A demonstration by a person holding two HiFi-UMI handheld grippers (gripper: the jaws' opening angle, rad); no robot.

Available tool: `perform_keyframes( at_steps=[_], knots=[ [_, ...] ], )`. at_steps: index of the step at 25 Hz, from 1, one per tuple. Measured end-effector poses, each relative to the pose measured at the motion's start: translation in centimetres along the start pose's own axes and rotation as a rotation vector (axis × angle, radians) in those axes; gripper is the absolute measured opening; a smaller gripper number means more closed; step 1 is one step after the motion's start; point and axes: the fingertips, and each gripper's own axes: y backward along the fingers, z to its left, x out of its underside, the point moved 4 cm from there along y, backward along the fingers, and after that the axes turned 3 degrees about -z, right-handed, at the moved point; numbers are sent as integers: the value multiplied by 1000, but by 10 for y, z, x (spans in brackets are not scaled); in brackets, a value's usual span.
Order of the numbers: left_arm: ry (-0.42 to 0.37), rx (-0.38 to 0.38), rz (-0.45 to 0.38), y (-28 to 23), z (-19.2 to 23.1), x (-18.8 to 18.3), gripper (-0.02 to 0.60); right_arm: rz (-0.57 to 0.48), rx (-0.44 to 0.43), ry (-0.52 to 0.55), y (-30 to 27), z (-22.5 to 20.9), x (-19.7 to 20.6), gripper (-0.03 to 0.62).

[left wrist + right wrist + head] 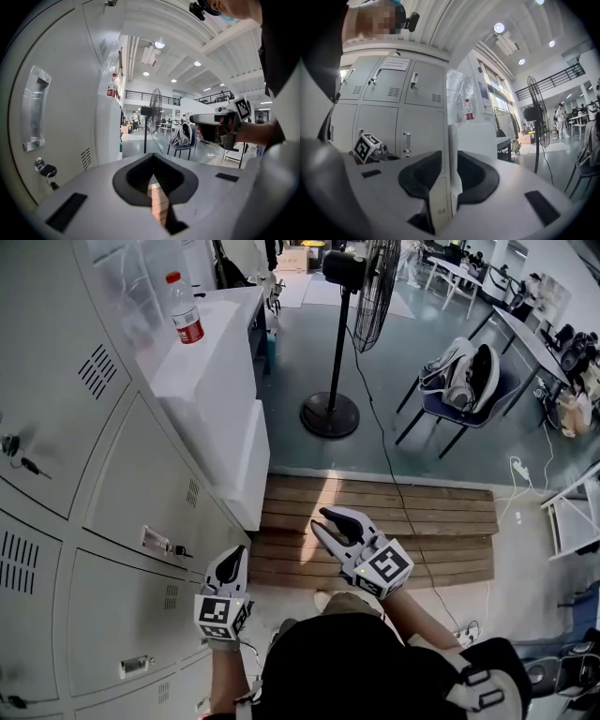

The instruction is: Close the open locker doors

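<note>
A bank of grey lockers point(131, 493) fills the left of the head view; the doors I see lie flush with the frame. One door carries a clear handle point(155, 540) with a key point(180, 550) beside it, and the same handle point(35, 112) and key point(46, 169) show in the left gripper view. My left gripper point(232, 554) point(153, 157) hovers close beside that door, jaws together and empty. My right gripper point(319, 518) point(449, 159) hangs further right over the wooden pallet, jaws a little apart with nothing between them. It faces the lockers point(389, 89).
A white cabinet point(220, 409) stands against the lockers' far end with a water bottle point(185, 310) on top. Beyond it are a pedestal fan point(333, 413), a chair with a backpack point(464, 381) and a floor cable. The wooden pallet point(422, 521) lies underfoot.
</note>
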Motion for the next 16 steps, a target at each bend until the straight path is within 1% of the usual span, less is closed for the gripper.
perform_keyframes(
  at_steps=[11, 16],
  knots=[
    [12, -13, 6, 7, -1, -1, 8, 1, -7, 14, 2, 5, -2, 104],
    [1, -17, -5, 10, -2, 0, 8, -3, -13, 21, 2, 8, -2, 104]
  ],
)
